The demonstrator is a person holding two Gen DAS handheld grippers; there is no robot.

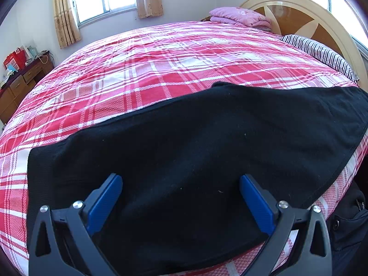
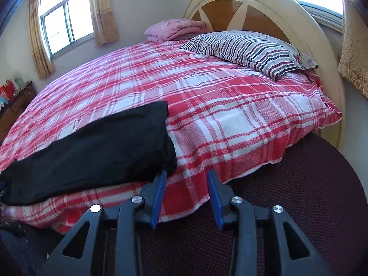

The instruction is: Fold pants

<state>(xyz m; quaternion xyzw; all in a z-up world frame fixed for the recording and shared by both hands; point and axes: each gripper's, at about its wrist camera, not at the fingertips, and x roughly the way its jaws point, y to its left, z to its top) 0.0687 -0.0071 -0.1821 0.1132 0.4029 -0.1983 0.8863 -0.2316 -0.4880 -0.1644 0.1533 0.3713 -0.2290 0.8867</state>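
Where curtained windows (image 2: 66,20) light the room, black pants (image 1: 195,149) lie on a red plaid bedspread (image 2: 230,115)

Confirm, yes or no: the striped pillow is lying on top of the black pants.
No. The striped pillow lies at the headboard, with bare plaid bedspread between it and the black pants.

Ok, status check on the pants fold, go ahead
Left gripper open, over the black pants. Right gripper open, empty, beside the pants' end at the bed edge. Pants flat on the plaid bedspread. Nothing in the way.
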